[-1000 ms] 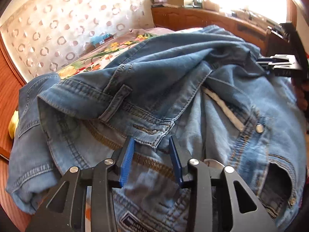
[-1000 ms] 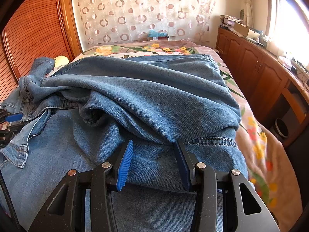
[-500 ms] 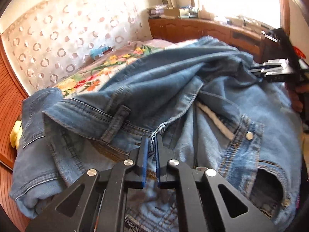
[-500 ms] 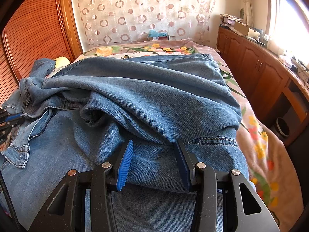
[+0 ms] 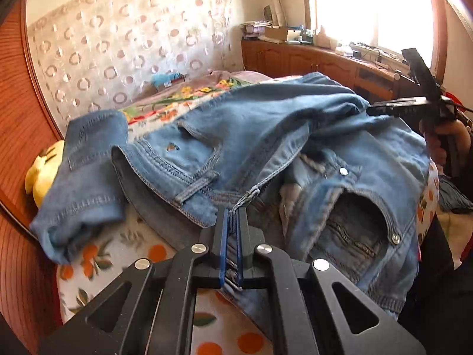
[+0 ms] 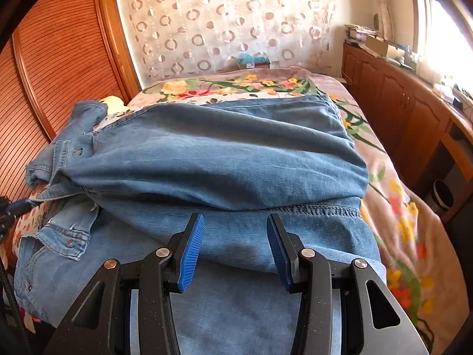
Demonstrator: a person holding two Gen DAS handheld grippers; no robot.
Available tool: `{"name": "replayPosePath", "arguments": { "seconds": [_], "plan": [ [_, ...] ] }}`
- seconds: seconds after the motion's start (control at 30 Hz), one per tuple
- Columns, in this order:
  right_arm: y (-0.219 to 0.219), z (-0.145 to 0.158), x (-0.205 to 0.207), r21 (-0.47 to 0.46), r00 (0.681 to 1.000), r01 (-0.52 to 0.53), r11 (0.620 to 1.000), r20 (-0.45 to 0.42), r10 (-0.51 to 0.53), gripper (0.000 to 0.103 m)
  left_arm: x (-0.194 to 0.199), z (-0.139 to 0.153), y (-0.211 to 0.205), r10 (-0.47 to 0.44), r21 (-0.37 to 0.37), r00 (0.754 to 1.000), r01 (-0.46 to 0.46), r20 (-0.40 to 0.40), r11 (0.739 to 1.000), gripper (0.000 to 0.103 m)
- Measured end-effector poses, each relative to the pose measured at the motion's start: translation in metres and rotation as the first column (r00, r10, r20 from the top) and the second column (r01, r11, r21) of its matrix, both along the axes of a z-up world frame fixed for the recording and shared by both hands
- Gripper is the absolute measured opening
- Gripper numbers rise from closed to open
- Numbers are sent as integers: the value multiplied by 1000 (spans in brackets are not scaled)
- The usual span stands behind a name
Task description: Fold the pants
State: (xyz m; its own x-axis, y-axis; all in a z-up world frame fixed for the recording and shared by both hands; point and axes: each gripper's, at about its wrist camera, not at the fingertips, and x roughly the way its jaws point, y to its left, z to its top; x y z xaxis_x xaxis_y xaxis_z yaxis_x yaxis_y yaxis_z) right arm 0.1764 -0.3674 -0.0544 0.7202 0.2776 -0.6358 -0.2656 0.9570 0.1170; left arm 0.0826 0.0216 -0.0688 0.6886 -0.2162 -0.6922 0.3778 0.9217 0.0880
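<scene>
Blue denim jeans (image 5: 266, 136) lie rumpled on a bed, legs folded over the upper part (image 6: 221, 153). My left gripper (image 5: 232, 216) is shut on the jeans' fly edge near the waistband and holds it pulled up. My right gripper (image 6: 233, 233) is open, jaws wide, resting over the jeans just before a stitched hem (image 6: 319, 208); it grips nothing. The right gripper also shows in the left wrist view (image 5: 411, 105), and the left gripper's tip shows at the left edge of the right wrist view (image 6: 17, 205).
The bed has a floral cover (image 6: 399, 207). A wooden slatted wall (image 6: 59, 59) runs on the left, wooden cabinets (image 6: 408, 97) on the right. A yellow soft toy (image 5: 44, 168) lies by the waistband. A blue box (image 6: 254, 59) sits at the bed's head.
My left gripper closed on the fly edge and pulled the waistband left and up, uncovering the bed cover beneath. The right gripper stayed open and in place.
</scene>
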Motion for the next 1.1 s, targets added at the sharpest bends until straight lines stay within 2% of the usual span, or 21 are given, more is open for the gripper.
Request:
{"name": "replayPosePath", "arguments": {
  "seconds": [0.17,0.23,0.4,0.5,0.63,0.83,1.03,1.07,1.1],
  "plan": [
    [3,-5,2,-2,1000,-18,1000,-2,18,46,-1,-2,1,24,-21,1000,-24,-7,999,9],
    [4,-7,3,-2,1000,-30,1000,-1,30,46,-1,2,8,45,-41,999,-45,-7,998,20],
    [3,-11,9,0,999,-47,999,-14,47,46,12,11,29,114,-76,993,-114,-1,991,31],
    [1,-4,15,-6,999,-47,999,5,47,46,26,14,38,144,-89,990,-143,1,986,32],
    [-3,11,26,-13,998,-50,999,31,51,46,50,13,49,177,-120,984,-177,-4,977,48],
    [-13,27,56,-69,997,-40,997,59,44,46,86,4,58,219,-129,975,-222,-40,966,49],
    [-21,33,104,-79,998,-9,997,62,14,46,114,-3,66,263,-128,963,-269,-60,955,49],
    [-23,32,113,-75,998,-6,997,57,10,48,117,-4,67,268,-121,962,-273,-62,954,49],
    [-25,32,122,-72,999,-2,997,53,5,55,121,-5,68,276,-117,959,-281,-65,952,49]
  ]
}}
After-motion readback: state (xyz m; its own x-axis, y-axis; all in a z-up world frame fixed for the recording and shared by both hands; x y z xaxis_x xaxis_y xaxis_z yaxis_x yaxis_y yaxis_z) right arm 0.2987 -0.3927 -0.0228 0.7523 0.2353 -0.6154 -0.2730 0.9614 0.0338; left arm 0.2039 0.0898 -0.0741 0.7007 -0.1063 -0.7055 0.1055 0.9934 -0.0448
